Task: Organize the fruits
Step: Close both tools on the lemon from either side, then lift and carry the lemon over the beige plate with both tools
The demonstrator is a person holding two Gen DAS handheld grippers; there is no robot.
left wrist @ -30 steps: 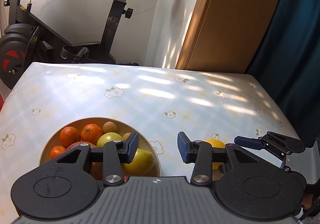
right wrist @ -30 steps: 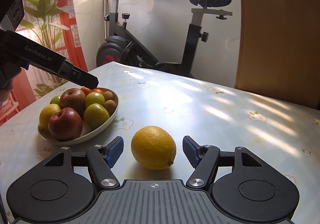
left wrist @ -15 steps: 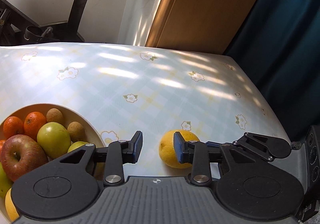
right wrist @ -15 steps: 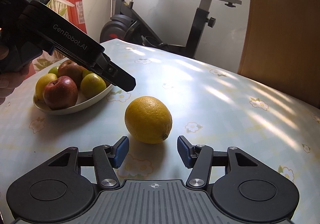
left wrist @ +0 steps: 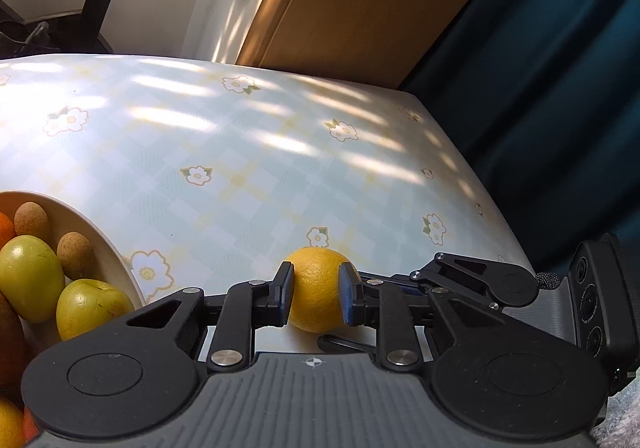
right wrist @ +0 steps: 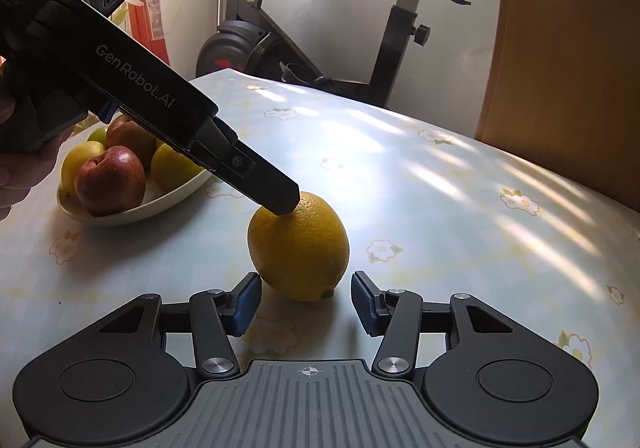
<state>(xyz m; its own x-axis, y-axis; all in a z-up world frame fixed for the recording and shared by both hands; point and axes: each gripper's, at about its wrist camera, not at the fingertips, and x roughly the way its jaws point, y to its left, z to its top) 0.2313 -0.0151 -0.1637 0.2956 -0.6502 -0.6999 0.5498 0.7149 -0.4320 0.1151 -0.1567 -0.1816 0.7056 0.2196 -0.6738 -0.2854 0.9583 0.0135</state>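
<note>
A yellow lemon (left wrist: pixel 316 290) lies on the flowered tablecloth; it also shows in the right wrist view (right wrist: pixel 299 246). My left gripper (left wrist: pixel 316 298) is shut on the lemon, its blue pads pressing both sides. In the right wrist view the left gripper's finger (right wrist: pixel 276 190) rests against the lemon's top. My right gripper (right wrist: pixel 306 304) is open just in front of the lemon, pads apart and not touching it. A cream bowl (left wrist: pixel 104 244) with apples, oranges and small brown fruits sits to the left; it also shows in the right wrist view (right wrist: pixel 132 212).
The table's right edge (left wrist: pixel 492 200) drops off beside a dark blue curtain (left wrist: pixel 540 68). An exercise bike (right wrist: pixel 320 48) stands behind the table by a white wall. A wooden panel (right wrist: pixel 560 48) is at the back right.
My left gripper swung right from over the bowl to the lemon and closed on it. The right gripper stayed open and drew slightly back from the lemon.
</note>
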